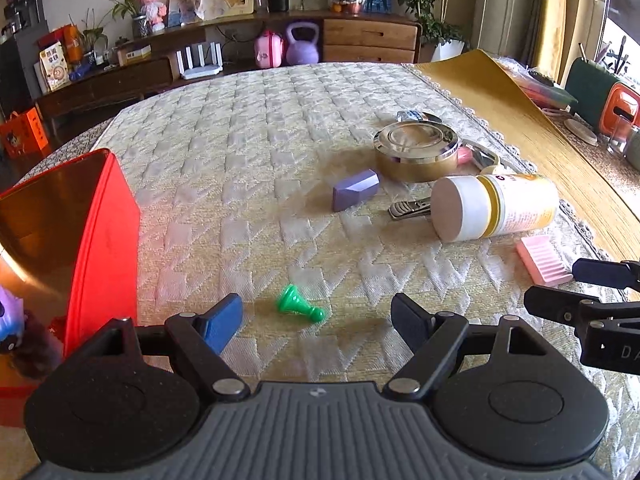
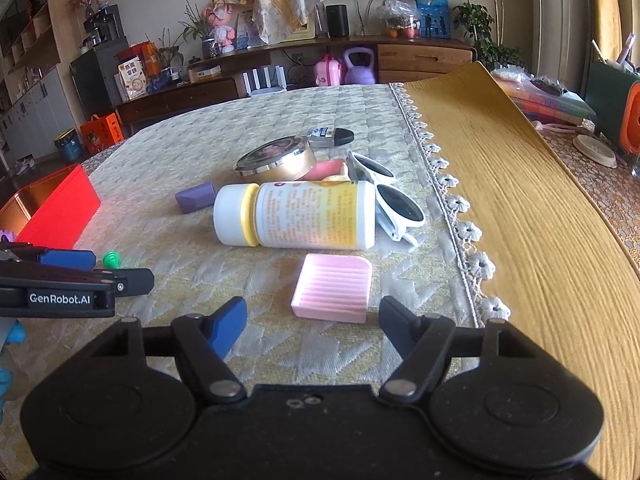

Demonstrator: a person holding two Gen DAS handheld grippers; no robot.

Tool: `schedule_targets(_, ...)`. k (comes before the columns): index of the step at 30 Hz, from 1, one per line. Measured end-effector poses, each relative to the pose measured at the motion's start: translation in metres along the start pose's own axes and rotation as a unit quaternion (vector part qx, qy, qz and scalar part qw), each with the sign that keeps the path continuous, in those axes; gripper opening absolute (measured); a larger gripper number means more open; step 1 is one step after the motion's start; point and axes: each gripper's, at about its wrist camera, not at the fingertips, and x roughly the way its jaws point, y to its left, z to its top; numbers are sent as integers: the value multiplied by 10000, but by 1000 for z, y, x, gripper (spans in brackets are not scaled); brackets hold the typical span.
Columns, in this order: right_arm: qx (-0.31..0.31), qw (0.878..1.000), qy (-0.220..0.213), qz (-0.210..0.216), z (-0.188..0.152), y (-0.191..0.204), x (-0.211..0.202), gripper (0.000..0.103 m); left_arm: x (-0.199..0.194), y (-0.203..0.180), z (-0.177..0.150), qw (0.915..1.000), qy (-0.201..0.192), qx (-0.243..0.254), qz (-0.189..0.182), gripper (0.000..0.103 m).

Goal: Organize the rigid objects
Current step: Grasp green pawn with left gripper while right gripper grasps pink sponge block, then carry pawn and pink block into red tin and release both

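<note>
My left gripper [image 1: 318, 318] is open and empty, with a small green pawn [image 1: 298, 306] lying on the quilted cloth between its fingertips. The pawn also shows in the right wrist view [image 2: 111, 259]. My right gripper [image 2: 312, 322] is open and empty, with a pink ribbed block [image 2: 332, 287] just ahead between its fingers; the block also shows in the left wrist view [image 1: 542, 260]. A red open box [image 1: 92, 236] stands to the left. Further out lie a white bottle [image 2: 296, 216] on its side, a purple block [image 1: 355, 190], a gold round tin [image 1: 416, 152] and white sunglasses [image 2: 390, 196].
A nail clipper [image 1: 410, 209] lies beside the bottle. A dark key fob [image 2: 332, 136] lies behind the tin. A yellow cloth [image 2: 520, 184] covers the table to the right of the lace edge. A cabinet with clutter stands at the back.
</note>
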Motion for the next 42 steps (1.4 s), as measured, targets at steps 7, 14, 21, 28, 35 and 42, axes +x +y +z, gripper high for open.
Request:
schedule_targets(7,-34,9999,-30,-141,0,4,0,63,2,-1,3,9999,-39,70,-101,54)
schedule_targets(14,4,9995,-92,-312,-2,2,-2,47,-1,0,2,9999,-72,67,-54,33)
schedule_targets(21,135,9994,-151,-289,-1,-3,-3,40,-1,-3,3,9999,-39,133,-27,24)
schedule_targets(28,203,9990,-328,-206,-2,-4,-17,40,-6,-1,2,10000,2,45,-17,24)
schedule_targets(35,146,9988,-466,-86,-2,1,-38,40,-23,-1,2,10000,-13,-24,-64,24)
schedule_targets(42,-15,9981,-608,115,1,14,-61,40,-51,3,6,9997,-117,-155,-121,24)
